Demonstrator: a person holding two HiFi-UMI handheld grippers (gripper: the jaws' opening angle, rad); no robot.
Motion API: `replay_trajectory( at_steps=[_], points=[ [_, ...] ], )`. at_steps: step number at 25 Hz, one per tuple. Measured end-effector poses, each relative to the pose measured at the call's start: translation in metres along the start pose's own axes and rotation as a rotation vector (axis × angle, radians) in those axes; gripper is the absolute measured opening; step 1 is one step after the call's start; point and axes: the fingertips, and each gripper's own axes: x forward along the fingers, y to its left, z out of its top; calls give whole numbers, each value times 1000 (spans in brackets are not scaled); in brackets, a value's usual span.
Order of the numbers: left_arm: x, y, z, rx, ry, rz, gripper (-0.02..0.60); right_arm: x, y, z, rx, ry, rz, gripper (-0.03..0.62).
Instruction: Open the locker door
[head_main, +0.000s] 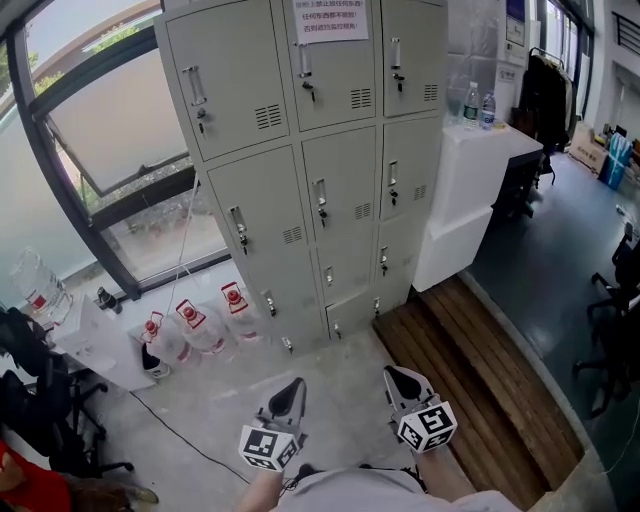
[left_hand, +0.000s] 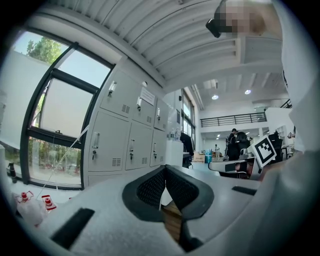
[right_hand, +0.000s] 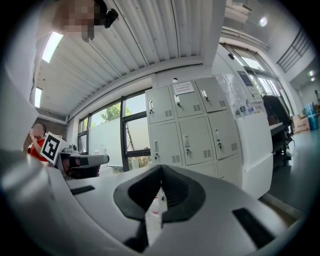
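Observation:
A bank of grey lockers stands against the wall ahead, all doors closed, each with a vertical handle and a small lock. It also shows in the left gripper view as the lockers and in the right gripper view as the lockers. My left gripper and right gripper sit low in the head view, side by side, well short of the lockers and pointing toward them. The left gripper has its jaws meeting at the tip with nothing held. The right gripper is shut and empty too.
Several water jugs with red caps lie on the floor left of the lockers. A white counter with bottles adjoins them on the right. A wooden floor strip runs right of me. Office chairs stand at far left.

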Motion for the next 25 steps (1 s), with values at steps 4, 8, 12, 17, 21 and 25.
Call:
replay_trajectory(
  at_steps=[4, 8, 12, 17, 21, 25],
  points=[
    [11, -10, -7, 7, 11, 19, 8, -3, -5, 6, -20, -36, 88, 12],
    [22, -18, -9, 26, 16, 21, 8, -1, -18, 3, 6, -27, 95, 12],
    [39, -15, -12, 11, 17, 18, 8, 9, -26, 0, 1, -19, 118, 14],
    [67, 7, -15, 17, 18, -6, 8, 37, -35, 0, -15, -28, 123, 12],
    [100, 37, -17, 15, 7, -33, 8, 72, -52, -4, -15, -23, 88, 12],
    [141, 88, -15, 20, 6, -65, 8, 128, -65, -5, -14, -15, 47, 12]
  ],
)
